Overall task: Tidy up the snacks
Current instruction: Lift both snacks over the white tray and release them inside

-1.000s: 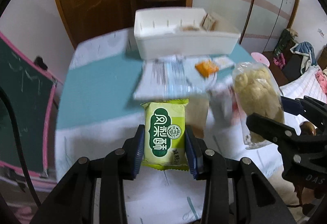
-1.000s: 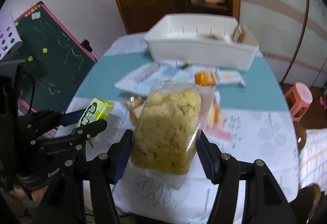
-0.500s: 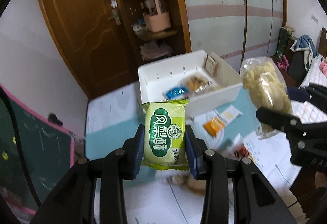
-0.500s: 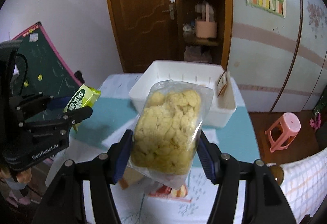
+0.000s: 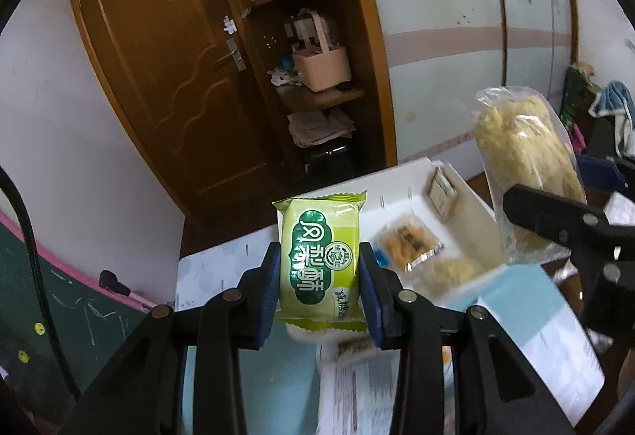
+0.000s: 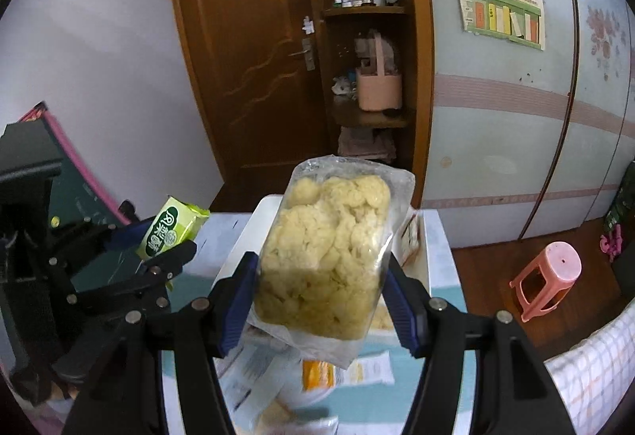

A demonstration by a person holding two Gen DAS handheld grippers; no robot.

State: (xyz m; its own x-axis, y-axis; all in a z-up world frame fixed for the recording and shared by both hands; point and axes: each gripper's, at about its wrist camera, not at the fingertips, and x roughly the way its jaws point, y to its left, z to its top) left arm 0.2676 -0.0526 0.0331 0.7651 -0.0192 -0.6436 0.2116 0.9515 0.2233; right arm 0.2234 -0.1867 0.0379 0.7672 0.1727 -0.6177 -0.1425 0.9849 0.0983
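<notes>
My left gripper (image 5: 320, 268) is shut on a green snack packet (image 5: 319, 256) and holds it in the air in front of the white bin (image 5: 468, 204). The packet also shows in the right wrist view (image 6: 170, 232). My right gripper (image 6: 321, 276) is shut on a clear bag of yellow puffed snacks (image 6: 325, 252), held up over the near side of the white bin (image 6: 430, 236). The bag also shows at the right of the left wrist view (image 5: 524, 165). A wrapped pastry (image 5: 408, 240) and a small packet (image 5: 442, 193) lie inside the bin.
The table has a teal and white cloth (image 5: 547, 320) with papers (image 5: 357, 387) and an orange snack packet (image 6: 321, 375) on it. A chalkboard (image 5: 43, 308) stands at the left. A pink stool (image 6: 547, 280) stands on the floor at the right. A brown door (image 6: 246, 50) and shelves are behind.
Both grippers have risen and moved forward toward the white bin with their snacks still held. The table has dropped lower in both views.
</notes>
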